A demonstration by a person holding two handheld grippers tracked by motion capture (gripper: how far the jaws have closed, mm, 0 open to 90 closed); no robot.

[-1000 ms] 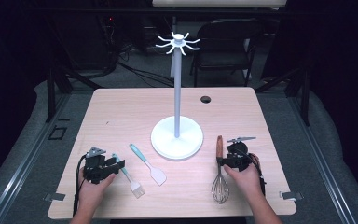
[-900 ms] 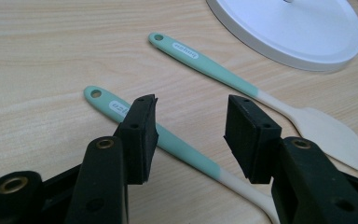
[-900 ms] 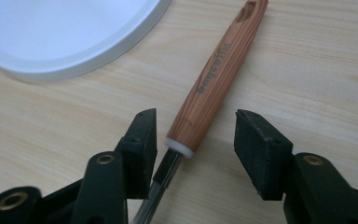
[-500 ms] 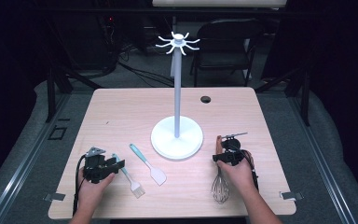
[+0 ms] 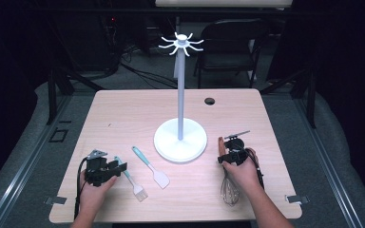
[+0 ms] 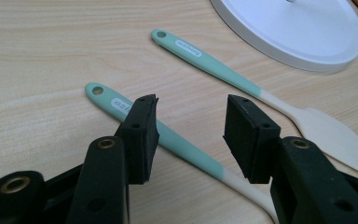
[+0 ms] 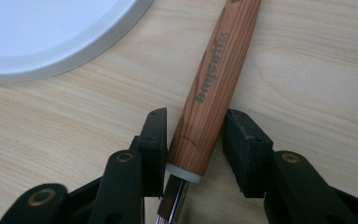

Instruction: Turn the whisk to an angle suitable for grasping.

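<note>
The right gripper (image 5: 228, 153) lies low over the table (image 5: 123, 118), held from behind by the right hand (image 5: 241, 172), forearm coming up from the near edge. Its jaws have just been closing around the wooden handle of the whisk (image 7: 214, 88), which lies flat on the table beside the white stand base (image 5: 180, 141); narrow gaps remain, so they are not clamped yet. The left gripper (image 5: 116, 169) rests near the table, jaws spread apart above the brush (image 6: 177, 140), not touching it. A spatula (image 6: 242, 84) lies just beyond.
</note>
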